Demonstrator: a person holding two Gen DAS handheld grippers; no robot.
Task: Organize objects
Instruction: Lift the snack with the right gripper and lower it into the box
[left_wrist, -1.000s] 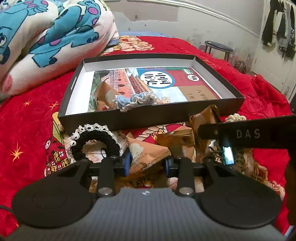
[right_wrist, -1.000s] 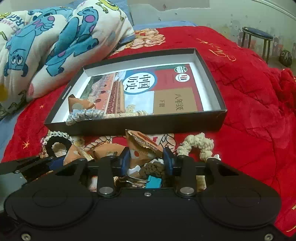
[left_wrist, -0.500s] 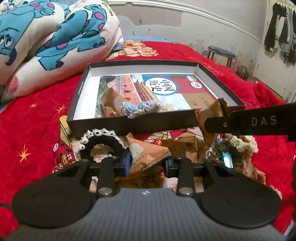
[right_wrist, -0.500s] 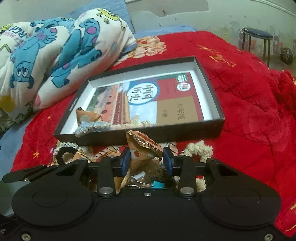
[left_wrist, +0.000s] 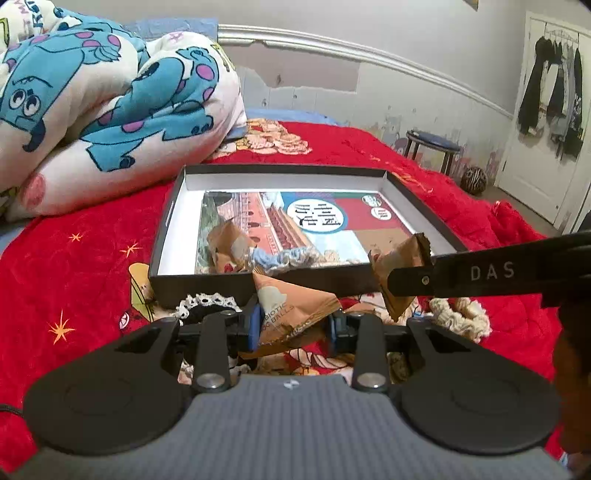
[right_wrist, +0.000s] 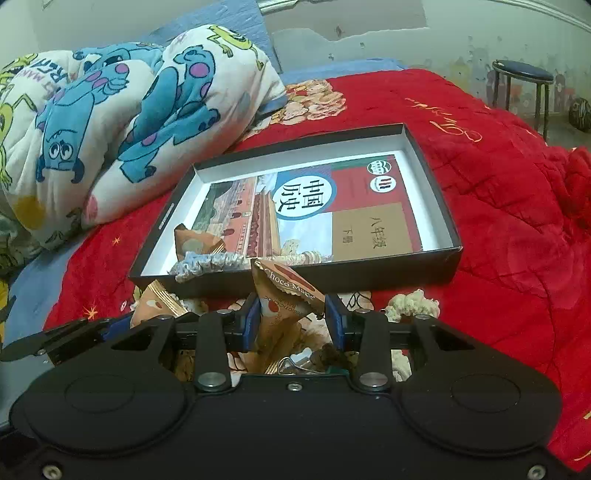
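Observation:
A black box (left_wrist: 424, 201) (right_wrist: 436, 192) with white walls lies on the red bedspread; it holds a book, a brown snack packet (left_wrist: 229, 243) and a blue scrunchie (left_wrist: 284, 256). My left gripper (left_wrist: 293, 326) is shut on a brown snack packet (left_wrist: 291, 308), lifted just in front of the box. My right gripper (right_wrist: 291, 321) is shut on a second brown "Choco" packet (right_wrist: 284, 299), also held up before the box's near wall. The right gripper's finger also crosses the left wrist view (left_wrist: 480, 275), with its packet (left_wrist: 399, 266) at the box's near right corner.
Loose on the bedspread in front of the box lie a black-and-white scrunchie (left_wrist: 207, 302), a cream scrunchie (left_wrist: 458, 314) (right_wrist: 410, 304), more packets and a binder clip (right_wrist: 295, 363). A cartoon-print duvet (left_wrist: 103, 107) is piled at the left. A stool (left_wrist: 432, 147) stands beyond the bed.
Both grippers have risen with their packets, lifting them off the pile to the level of the box's near wall. The right gripper's packet now sits higher and closer to the box.

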